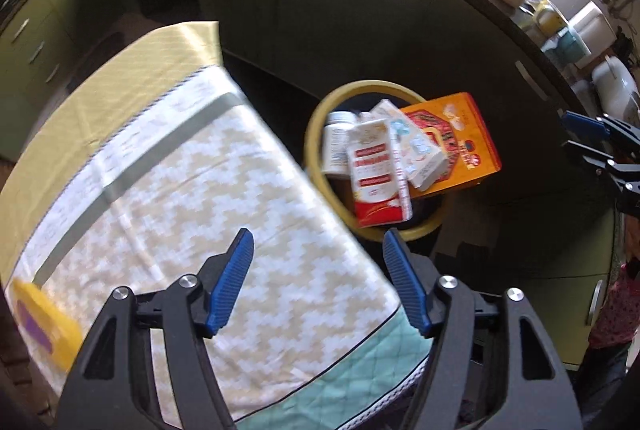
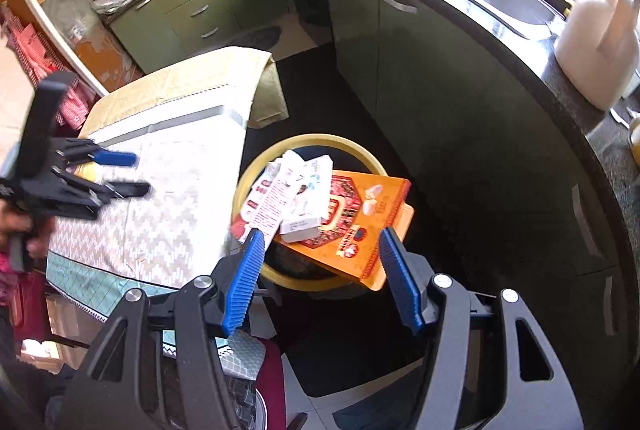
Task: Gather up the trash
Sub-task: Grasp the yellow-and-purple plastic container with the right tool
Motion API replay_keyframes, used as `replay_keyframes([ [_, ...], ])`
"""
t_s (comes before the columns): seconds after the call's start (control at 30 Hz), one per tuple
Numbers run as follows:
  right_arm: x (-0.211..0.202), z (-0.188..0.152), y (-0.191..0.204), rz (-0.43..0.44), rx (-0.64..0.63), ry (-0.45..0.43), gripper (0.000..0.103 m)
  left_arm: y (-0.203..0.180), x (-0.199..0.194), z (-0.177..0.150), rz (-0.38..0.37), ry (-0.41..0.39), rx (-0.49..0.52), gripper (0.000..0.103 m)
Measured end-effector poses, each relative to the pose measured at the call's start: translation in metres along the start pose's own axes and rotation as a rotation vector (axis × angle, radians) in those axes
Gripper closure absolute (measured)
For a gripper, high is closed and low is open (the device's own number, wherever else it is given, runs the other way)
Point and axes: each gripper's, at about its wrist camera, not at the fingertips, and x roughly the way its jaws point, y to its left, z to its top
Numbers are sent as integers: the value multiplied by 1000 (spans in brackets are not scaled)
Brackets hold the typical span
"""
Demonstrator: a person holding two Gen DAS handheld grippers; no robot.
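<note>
So both tools are empty right now. The left tool (image 1: 318, 244) hangs over the bench (image 1: 168, 166) near its edge, fingers spread wide with nothing between them, just the zigzag-patterned cloth (image 1: 224, 214) underneath. The right tool (image 2: 322, 240) is parted too, holding nothing, and sits above the yellow-rimmed bin (image 2: 256, 174) on the dark floor beside the bench.

The trash is all piled in that bin: a big orange box (image 2: 368, 226) lies tilted across the rim and sticks out over the side, a red-and-white carton (image 1: 376, 174) and a pale box (image 1: 416, 146) lean on top of it, and a white bottle (image 1: 336, 142) is tucked in on the bench side.

One yellow thing with a purple patch (image 1: 44, 326) is on the bench at the left wrist view's lower left edge, too blurred to tell what it is.
</note>
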Motion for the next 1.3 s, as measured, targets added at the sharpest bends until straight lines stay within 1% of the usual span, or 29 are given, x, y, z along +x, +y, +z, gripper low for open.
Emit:
replay_keyframes([
  [0.1, -2, 7, 26, 18, -56, -12, 43, 75, -43, -29, 96, -11, -159, 37],
  [0.17, 0, 14, 46, 33, -100, -14, 43, 132, -62, -53, 165, -3, -309, 37],
  [0.2, 1, 19, 58, 44, -123, -11, 43, 163, -69, -68, 196, 8, -405, 37],
  [0.27, 7, 28, 82, 73, -165, 1, 43, 212, -74, -95, 238, 31, -569, 37],
  [0.33, 15, 39, 108, 78, -216, 13, 43, 252, -70, -120, 262, 56, -716, 37],
  [0.37, 17, 43, 121, 85, -241, 17, 43, 267, -66, -128, 269, 62, -777, 37],
  [0.43, 26, 48, 144, 105, -281, 32, 43, 287, -54, -135, 285, 68, -851, 37],
  [0.53, 37, 48, 167, 118, -322, 59, 43, 304, -29, -136, 331, 110, -904, 37],
  [0.57, 40, 47, 174, 129, -329, 69, 43, 309, -22, -138, 327, 124, -924, 37],
  [0.6, 44, 47, 180, 154, -323, 76, 43, 311, -17, -140, 318, 126, -939, 32],
  [0.67, 55, 50, 198, 212, -336, 94, 43, 313, -22, -141, 319, 109, -948, 34],
  [0.73, 73, 58, 228, 276, -358, 127, 43, 316, -34, -147, 320, 90, -949, 35],
  [0.8, 97, 68, 272, 343, -397, 160, 43, 315, -57, -155, 329, 49, -931, 35],
  [0.9, 133, 79, 355, 413, -483, 217, 43, 311, -112, -175, 392, -58, -879, 35],
  [0.93, 145, 83, 388, 406, -520, 218, 43, 310, -134, -185, 423, -108, -860, 35],
  [1.0, 168, 89, 436, 392, -555, 237, 44, 316, -169, -205, 446, -181, -838, 35],
  [1.03, 180, 92, 454, 399, -553, 263, 46, 316, -187, -219, 449, -216, -835, 35],
  [1.1, 204, 98, 486, 416, -531, 317, 45, 317, -212, -237, 464, -256, -831, 35],
  [1.13, 214, 100, 501, 408, -531, 333, 44, 318, -222, -248, 472, -271, -824, 35],
  [1.17, 222, 101, 513, 386, -537, 334, 35, 318, -230, -258, 473, -281, -818, 35],
  [1.2, 228, 103, 523, 362, -556, 337, 30, 320, -237, -267, 473, -289, -813, 35],
  [1.23, 234, 103, 532, 334, -582, 343, 27, 321, -241, -274, 472, -295, -807, 35],
  [1.3, 246, 104, 545, 286, -614, 355, 26, 323, -246, -290, 453, -313, -807, 35],
])
